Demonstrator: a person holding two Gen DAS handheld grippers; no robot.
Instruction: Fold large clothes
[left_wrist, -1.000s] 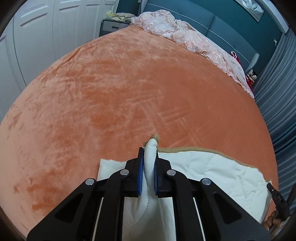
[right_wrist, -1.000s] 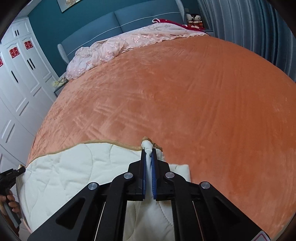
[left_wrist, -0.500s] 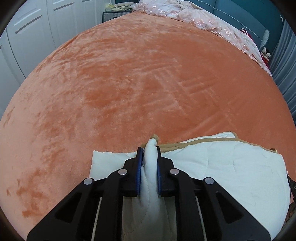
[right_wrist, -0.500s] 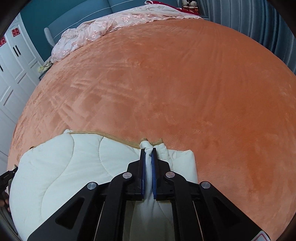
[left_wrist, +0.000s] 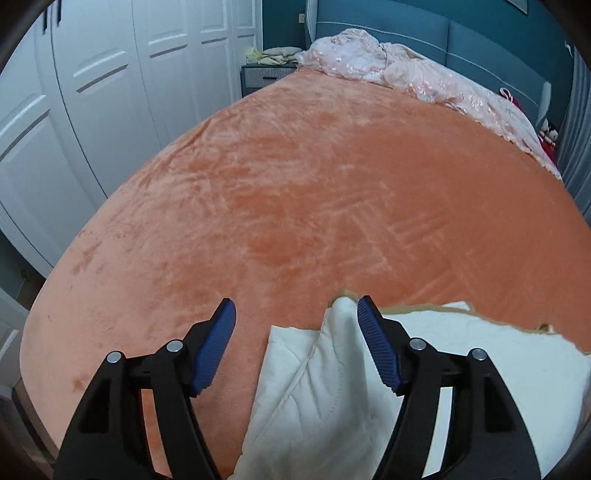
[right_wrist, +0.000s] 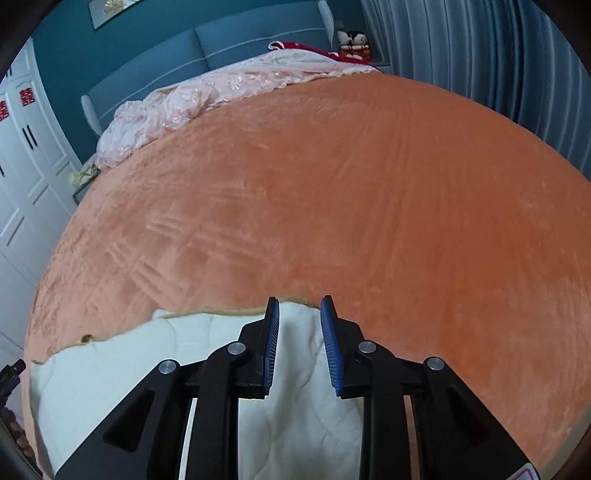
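Observation:
A cream quilted garment (left_wrist: 325, 387) with a tan edge lies folded on the near part of the orange bed cover (left_wrist: 314, 206). My left gripper (left_wrist: 295, 321) is open wide above its left corner; the cloth lies loose against the right finger pad (left_wrist: 376, 343). In the right wrist view the same garment (right_wrist: 122, 369) spreads to the left. My right gripper (right_wrist: 298, 314) is open with the garment's right corner lying between its blue pads, not pinched.
A pink lace coverlet (left_wrist: 413, 81) is bunched along the blue headboard (right_wrist: 207, 51). White wardrobe doors (left_wrist: 92, 103) stand at the left, grey curtains (right_wrist: 480, 55) at the right. A bedside cabinet (left_wrist: 262, 75) holds folded cloth.
Both grippers were shut on the garment's corners and have opened, letting the cloth drop onto the bed. The left one opened wider. Both views now tilt up towards the headboard.

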